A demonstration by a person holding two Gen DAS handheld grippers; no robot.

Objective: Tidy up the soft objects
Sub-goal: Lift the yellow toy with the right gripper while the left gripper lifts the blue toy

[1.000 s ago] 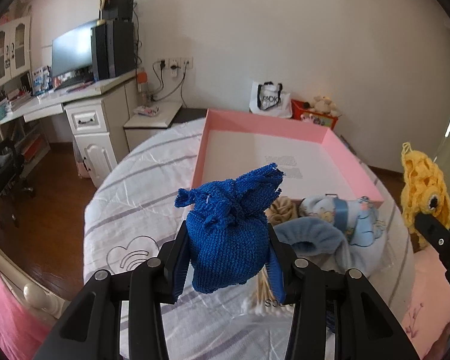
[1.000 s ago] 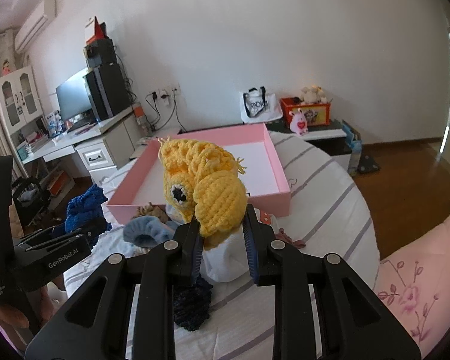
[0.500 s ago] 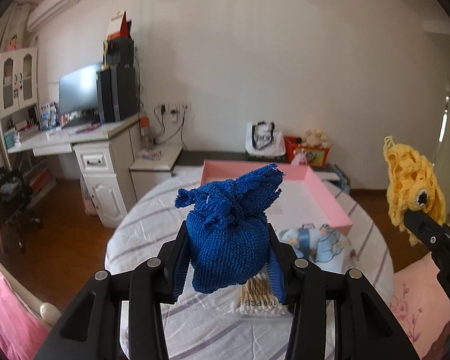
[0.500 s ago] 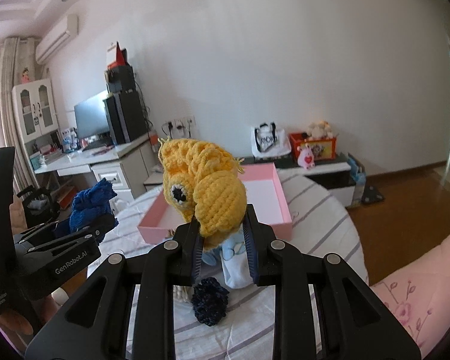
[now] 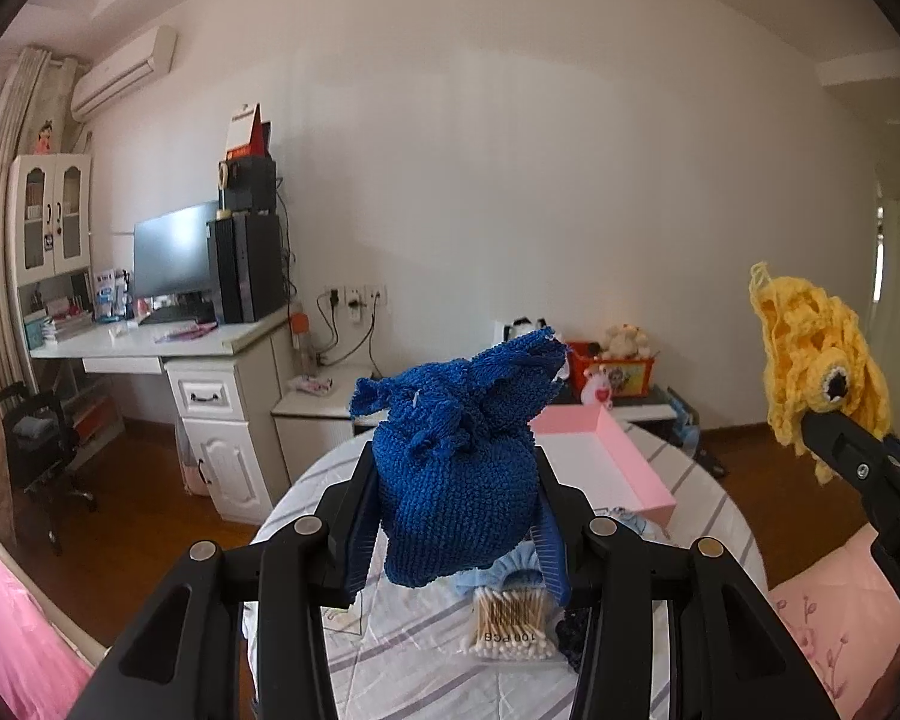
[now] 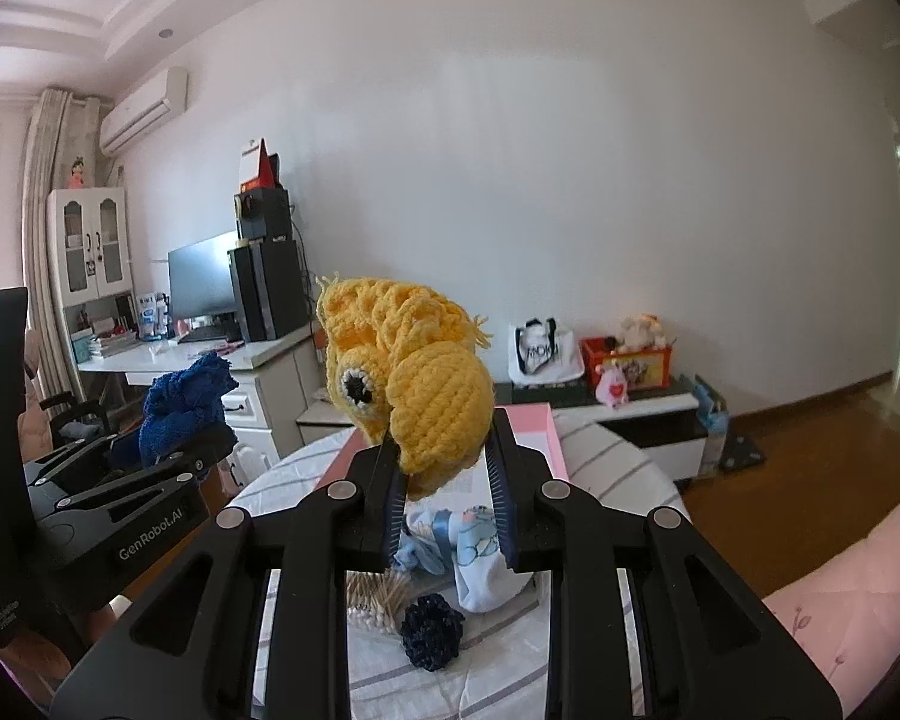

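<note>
While both tools hang above the round table [image 5: 426, 648], each one has a knitted piece clamped between its fingers. The left gripper [image 5: 456, 516] is pinching a blue knitted pouch [image 5: 456, 480], whose gathered, frilled top stands above the fingertips and whose rounded body bulges between the ribbed pads. The right gripper [image 6: 447, 471] is pressed onto a yellow crocheted toy [image 6: 426, 402] with a single black-and-white eye facing left; only the toy's lower part sits in the grip, and the rest rises above it. Seen from the left wrist, the yellow toy is off to the right, well apart from the blue pouch. Below, on the striped white cloth, a clear packet of cotton swabs [image 5: 510, 624] lies near the table's near edge, just beside a dark navy knitted ball [image 6: 432, 630]. A pale blue printed fabric item [image 6: 468, 552], possibly a small sock or pouch, lies beyond the ball, partly hidden by the right fingers. Farther back on the table sits an open pink box [image 5: 624, 462] with a white floor.
</note>
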